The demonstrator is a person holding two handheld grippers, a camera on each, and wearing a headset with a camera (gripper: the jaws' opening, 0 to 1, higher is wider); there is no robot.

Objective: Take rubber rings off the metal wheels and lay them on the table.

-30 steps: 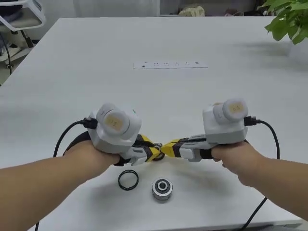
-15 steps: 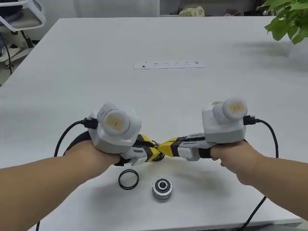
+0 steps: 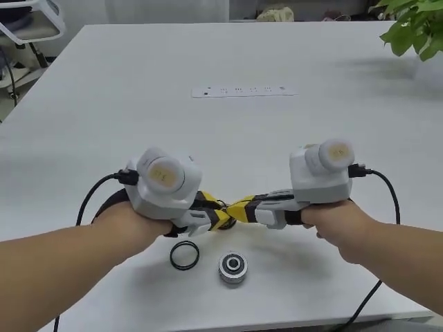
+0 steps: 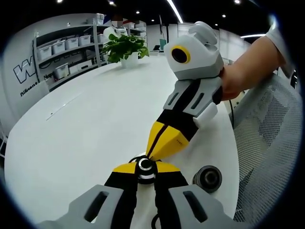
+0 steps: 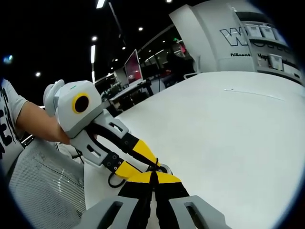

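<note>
Metal wheel (image 4: 145, 168), bore facing back along left claw (image 4: 145, 173), pinched there; right claw (image 4: 153, 151) closed at rim.

Smooth matt white table (image 3: 242, 152), shiny silver metal wheel (image 3: 233, 268) with dark centre, matt black rubber ring (image 3: 184, 255), left gripper (image 3: 221, 217) and right gripper (image 3: 235, 209) in smooth pale grey plastic, fingers (image 4: 164, 140) matt yellow and black, small wheel (image 4: 145, 168) between them in glossy metal, grey woven mesh chair back (image 4: 267, 143).

Left gripper (image 3: 221, 218) and right gripper (image 3: 234, 210) meet tip to tip, fingers (image 4: 125, 168) closed.
</note>
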